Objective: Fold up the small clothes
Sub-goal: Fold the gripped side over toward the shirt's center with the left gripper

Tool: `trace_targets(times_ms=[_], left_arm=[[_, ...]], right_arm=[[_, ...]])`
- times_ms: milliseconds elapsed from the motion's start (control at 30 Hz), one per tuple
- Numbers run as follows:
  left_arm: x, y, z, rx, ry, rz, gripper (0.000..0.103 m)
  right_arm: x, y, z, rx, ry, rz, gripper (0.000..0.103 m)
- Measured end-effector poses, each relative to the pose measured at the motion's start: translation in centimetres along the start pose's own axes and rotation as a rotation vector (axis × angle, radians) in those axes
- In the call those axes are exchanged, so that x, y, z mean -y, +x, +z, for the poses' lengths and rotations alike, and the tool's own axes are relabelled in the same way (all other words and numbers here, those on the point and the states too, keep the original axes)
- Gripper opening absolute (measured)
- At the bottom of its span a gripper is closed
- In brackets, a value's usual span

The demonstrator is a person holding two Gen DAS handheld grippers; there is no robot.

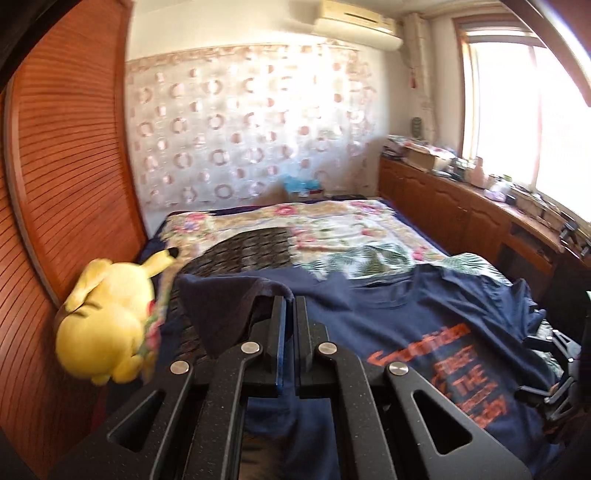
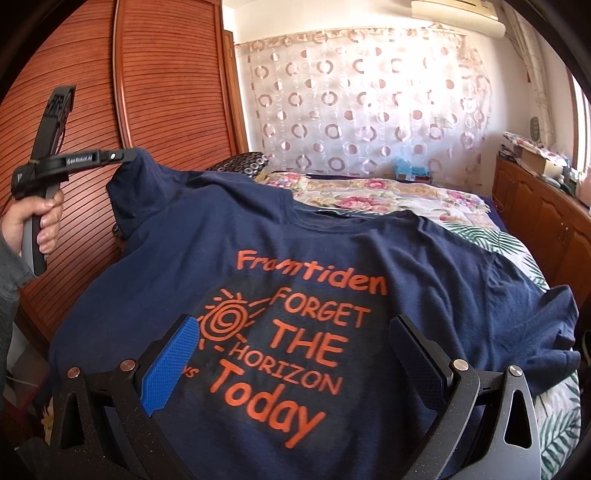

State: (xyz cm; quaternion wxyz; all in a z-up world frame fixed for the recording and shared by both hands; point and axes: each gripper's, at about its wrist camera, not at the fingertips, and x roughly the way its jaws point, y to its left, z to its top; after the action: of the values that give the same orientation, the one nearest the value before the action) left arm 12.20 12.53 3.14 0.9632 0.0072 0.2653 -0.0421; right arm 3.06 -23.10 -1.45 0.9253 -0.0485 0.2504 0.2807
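Left tool (image 2: 129,155) pinches the navy T-shirt (image 2: 295,258) sleeve; carry it across the print while the released right tool (image 2: 295,354) hovers above.

I'm working in a home bedroom: a bed (image 2: 424,206) under a floral bedspread, a slatted wooden wardrobe (image 2: 166,74) on the left, a ring-patterned curtain (image 2: 369,103) at the far wall, and an air conditioner (image 1: 356,24) mounted high above it.
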Motion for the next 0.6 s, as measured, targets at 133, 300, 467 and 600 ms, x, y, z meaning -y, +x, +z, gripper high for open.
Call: trace_targets(times_ms=[133,300,467,600], left_arm=[[3.1,0.8,0.6,-0.020,0.034,-0.075,0.004],[5.0,0.2,0.2,-0.022,0.060,-0.126,0.009],[4.1,-0.7,0.2,-0.004,0.055,-0.099,0.031],[1.9,-1.5,-0.1,0.018,0.026,-0.058,0.045]], right_arm=[[0.1,-0.2,-0.4,0.002,0.020,-0.009,0.102],[-0.3,-0.3,-0.5,0.000,0.029,-0.019,0.102],[-0.8,0.1,-0.1,-0.005,0.021,-0.017,0.102],[-1.1,0.7,1.0,-0.009,-0.028,0.022,0.098]])
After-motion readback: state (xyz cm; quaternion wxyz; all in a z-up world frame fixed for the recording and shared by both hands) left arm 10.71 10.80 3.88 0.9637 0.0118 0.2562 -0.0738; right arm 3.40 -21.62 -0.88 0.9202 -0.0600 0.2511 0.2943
